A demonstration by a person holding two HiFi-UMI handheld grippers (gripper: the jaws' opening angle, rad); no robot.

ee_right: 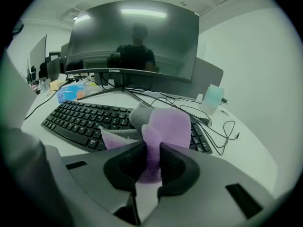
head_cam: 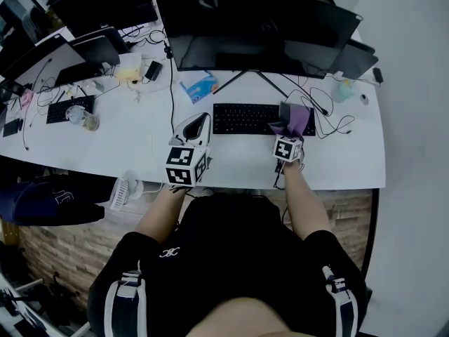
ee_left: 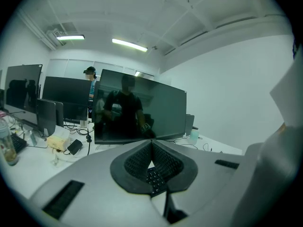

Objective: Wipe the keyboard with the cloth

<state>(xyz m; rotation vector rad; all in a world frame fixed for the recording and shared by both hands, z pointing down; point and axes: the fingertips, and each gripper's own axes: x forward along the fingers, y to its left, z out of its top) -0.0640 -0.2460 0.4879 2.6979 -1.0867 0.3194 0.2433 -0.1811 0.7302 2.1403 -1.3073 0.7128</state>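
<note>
1. The keyboard [head_cam: 249, 118] lies on the white desk [head_cam: 140, 146], with the big dark monitor [head_cam: 259, 30] at its 12 o'clock.
2. A blue packet [head_cam: 198, 86] sits at the keyboard's 10 o'clock, and loose cables [head_cam: 330, 121] trail at its 3 o'clock. A pale bottle [head_cam: 344, 90] stands beyond them, at about 2 o'clock.
3. The right gripper [ee_right: 151, 157] has its jaws closed tight on a fold of the purple cloth [ee_right: 168, 126].
4. The rest of the cloth bunches up over the 3 o'clock end of the keyboard and hides the keys there. Whether it touches them cannot be made out.
5. The left gripper [head_cam: 195, 125] is at the keyboard's 9 o'clock, just beside its end. Its jaws meet at the tips and hold nothing.
6. In the left gripper view the gripper's own body blocks most of the desk. Only a few keys show through the small gap below the jaw tips.
</note>
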